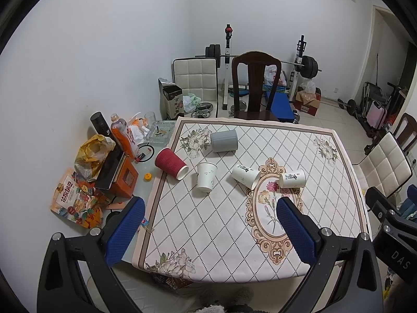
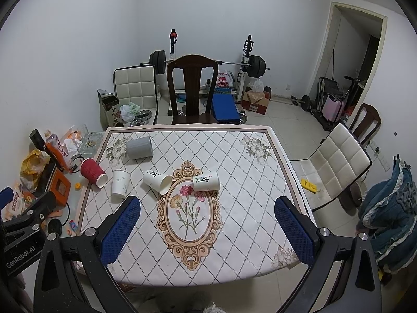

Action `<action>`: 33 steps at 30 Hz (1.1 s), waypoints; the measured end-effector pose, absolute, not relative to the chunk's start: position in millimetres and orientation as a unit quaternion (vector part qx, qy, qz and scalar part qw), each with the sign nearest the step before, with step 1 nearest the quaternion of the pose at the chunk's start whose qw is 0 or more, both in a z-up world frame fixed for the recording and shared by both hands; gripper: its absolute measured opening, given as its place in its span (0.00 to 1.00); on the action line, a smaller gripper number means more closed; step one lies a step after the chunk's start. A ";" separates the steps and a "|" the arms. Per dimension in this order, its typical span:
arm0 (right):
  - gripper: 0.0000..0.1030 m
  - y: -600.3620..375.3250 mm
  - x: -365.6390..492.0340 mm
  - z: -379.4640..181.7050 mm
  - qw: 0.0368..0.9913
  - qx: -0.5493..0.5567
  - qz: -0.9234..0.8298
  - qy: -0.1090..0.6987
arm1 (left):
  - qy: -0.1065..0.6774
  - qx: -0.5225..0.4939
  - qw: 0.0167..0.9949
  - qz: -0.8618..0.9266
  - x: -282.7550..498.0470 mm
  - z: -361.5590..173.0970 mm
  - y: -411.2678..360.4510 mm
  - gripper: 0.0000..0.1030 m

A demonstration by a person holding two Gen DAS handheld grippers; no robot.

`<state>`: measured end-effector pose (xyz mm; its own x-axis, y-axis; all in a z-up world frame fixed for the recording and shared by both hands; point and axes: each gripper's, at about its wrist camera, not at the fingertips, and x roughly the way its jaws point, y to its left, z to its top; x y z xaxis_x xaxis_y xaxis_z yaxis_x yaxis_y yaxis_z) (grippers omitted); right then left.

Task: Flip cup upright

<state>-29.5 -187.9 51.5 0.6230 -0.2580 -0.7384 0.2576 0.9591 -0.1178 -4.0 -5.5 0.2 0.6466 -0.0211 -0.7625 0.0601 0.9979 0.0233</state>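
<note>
Nearest, both grippers are held above the near edge of the table (image 2: 234, 260), well short of anything on it. The left gripper (image 1: 211, 208) is spread wide and empty; the right gripper (image 2: 207, 208) is likewise released, with nothing between its pads.

Farther in, five cups are seen on the cloth, all lying on their sides. Two white printed cups lie at the middle: the right cup (image 2: 206, 181) with its axis running left to right, and the middle cup (image 2: 157, 181) with its mouth turned toward the near right. Left of these a plain cup (image 2: 120, 184) lies with its axis running near to far; which end is its mouth cannot be told with certainty. A red cup (image 2: 93, 172) lies at the left edge, mouth toward the near right, and a grey cup (image 2: 139, 147) lies farthest back.

The right cup lies almost straight ahead of the right gripper, which is judged the nearer one. Its sideways axis would be met across by the pads.
</note>
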 end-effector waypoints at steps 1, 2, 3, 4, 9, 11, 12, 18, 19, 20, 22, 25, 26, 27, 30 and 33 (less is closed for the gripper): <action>1.00 -186.3 -28.1 52.4 0.901 -0.001 -0.143 0.410 | 0.419 0.022 0.907 -0.023 -4.4 -0.2 -5.2 1.00; 1.00 -186.3 -28.0 52.6 0.901 -0.001 -0.143 0.409 | 0.420 0.022 0.907 -0.022 -4.1 -0.1 -5.6 1.00; 1.00 -186.4 -27.7 52.6 0.901 -0.001 -0.143 0.409 | 0.420 0.023 0.907 -0.022 -4.2 0.2 -6.0 1.00; 1.00 -187.7 -29.6 51.8 0.901 0.000 -0.142 0.410 | 0.420 0.023 0.907 -0.022 -4.3 0.0 -5.9 1.00; 1.00 -188.1 -30.7 51.4 0.901 0.000 -0.142 0.409 | 0.420 0.024 0.907 -0.022 -4.5 0.1 -6.1 1.00; 1.00 -188.0 -31.0 50.9 0.901 0.001 -0.143 0.409 | 0.419 0.024 0.908 -0.021 -4.8 0.5 -6.1 1.00; 1.00 -187.4 -29.9 52.0 0.902 0.000 -0.143 0.409 | 0.419 0.024 0.908 -0.022 -5.0 0.4 -6.0 1.00; 1.00 -185.2 -28.4 53.9 0.902 0.000 -0.142 0.409 | 0.418 0.023 0.908 -0.022 -5.2 1.2 -5.7 1.00; 1.00 -185.6 -29.1 53.0 0.901 0.000 -0.142 0.409 | 0.419 0.023 0.908 -0.021 -5.2 1.1 -5.5 1.00; 1.00 -185.6 -29.1 53.3 0.902 0.000 -0.141 0.409 | 0.418 0.023 0.908 -0.021 -5.2 1.0 -5.7 1.00; 1.00 -185.0 -28.2 53.7 0.902 0.000 -0.140 0.409 | 0.419 0.023 0.908 -0.020 -5.6 0.8 -5.5 1.00; 1.00 -184.4 -26.6 55.0 0.901 0.002 -0.136 0.412 | 0.420 0.023 0.907 -0.018 -5.2 1.5 -5.6 1.00; 1.00 -184.1 -25.0 55.0 0.900 0.002 -0.135 0.414 | 0.421 0.023 0.907 -0.014 -5.3 1.5 -6.1 1.00; 1.00 -183.7 -22.2 54.1 0.899 0.002 -0.132 0.418 | 0.422 0.022 0.906 -0.012 -5.0 0.9 -6.1 1.00; 1.00 -187.9 -13.5 40.7 0.892 0.001 -0.127 0.435 | 0.431 0.022 0.902 0.001 -1.1 -6.0 -7.8 1.00; 1.00 -195.2 -0.2 16.8 0.882 0.004 -0.117 0.457 | 0.445 0.027 0.895 0.026 6.6 -23.1 -9.5 1.00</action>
